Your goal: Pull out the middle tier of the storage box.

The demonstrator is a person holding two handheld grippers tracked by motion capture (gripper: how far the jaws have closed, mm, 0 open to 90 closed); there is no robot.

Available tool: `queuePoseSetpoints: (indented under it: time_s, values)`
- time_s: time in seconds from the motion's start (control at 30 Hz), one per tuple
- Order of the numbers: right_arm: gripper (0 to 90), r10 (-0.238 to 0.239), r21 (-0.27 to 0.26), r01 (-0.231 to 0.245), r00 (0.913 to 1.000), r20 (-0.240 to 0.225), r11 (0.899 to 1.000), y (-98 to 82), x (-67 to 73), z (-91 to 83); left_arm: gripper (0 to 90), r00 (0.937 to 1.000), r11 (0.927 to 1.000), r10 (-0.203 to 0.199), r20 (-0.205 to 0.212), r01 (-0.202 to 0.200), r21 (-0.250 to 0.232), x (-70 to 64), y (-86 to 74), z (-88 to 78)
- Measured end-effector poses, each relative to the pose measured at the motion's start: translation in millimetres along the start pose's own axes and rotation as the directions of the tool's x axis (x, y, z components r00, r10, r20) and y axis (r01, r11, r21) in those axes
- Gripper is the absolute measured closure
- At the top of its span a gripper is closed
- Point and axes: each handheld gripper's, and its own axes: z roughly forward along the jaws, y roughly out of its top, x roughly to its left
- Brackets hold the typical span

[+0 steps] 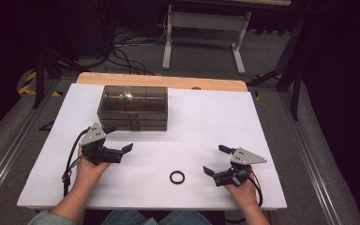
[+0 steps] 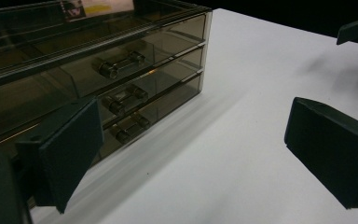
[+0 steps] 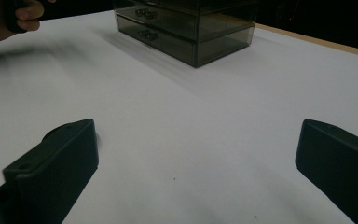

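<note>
With both your left gripper (image 1: 117, 139) and right gripper (image 1: 215, 161) spread wide and empty, the ring (image 1: 177, 177) lying well in front of the drawers (image 1: 133, 108) could skid if a jaw nudges it.

We see a smoky, translucent glossy plastic drawer box (image 1: 132, 108) on a smooth matt white tabletop (image 1: 206, 131) edged in pale wood, and matt black plastic gripper jaws.

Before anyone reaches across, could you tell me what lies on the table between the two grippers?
In the high view, a black ring lies between the left gripper and the right gripper, nearer the right.
</note>
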Motion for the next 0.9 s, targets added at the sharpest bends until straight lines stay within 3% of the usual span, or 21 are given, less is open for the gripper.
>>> queuePoseSetpoints:
  time_s: [0.2, 0.4, 0.67, 0.9]
  values:
    - [0.0, 0.0, 0.0, 0.0, 1.0, -0.001, 1.0, 0.0, 0.1, -0.1, 8.7, 0.9999, 0.9998, 0.015, 0.001, -0.015, 0.012, -0.1, 0.8, 4.0]
    - [0.0, 0.002, -0.001, -0.002, 1.0, -0.004, 1.0, 0.0, -0.1, -0.2, 11.3, 0.9966, 0.9956, 0.082, -0.002, -0.082, 0.046, -3.0, 3.2, 6.0]
    - [0.0, 0.002, -0.001, -0.002, 1.0, -0.006, 1.0, 0.0, -0.1, -0.3, 12.9, 0.9843, 0.9828, 0.176, -0.012, -0.175, 0.06, -7.3, 4.7, 7.0]
    - [0.0, 0.008, -0.005, -0.008, 0.9999, -0.01, 1.0, 0.0, -0.6, -0.7, 12.9, 0.9686, 0.9674, 0.247, -0.032, -0.244, 0.067, -11.7, 6.8, 5.8]
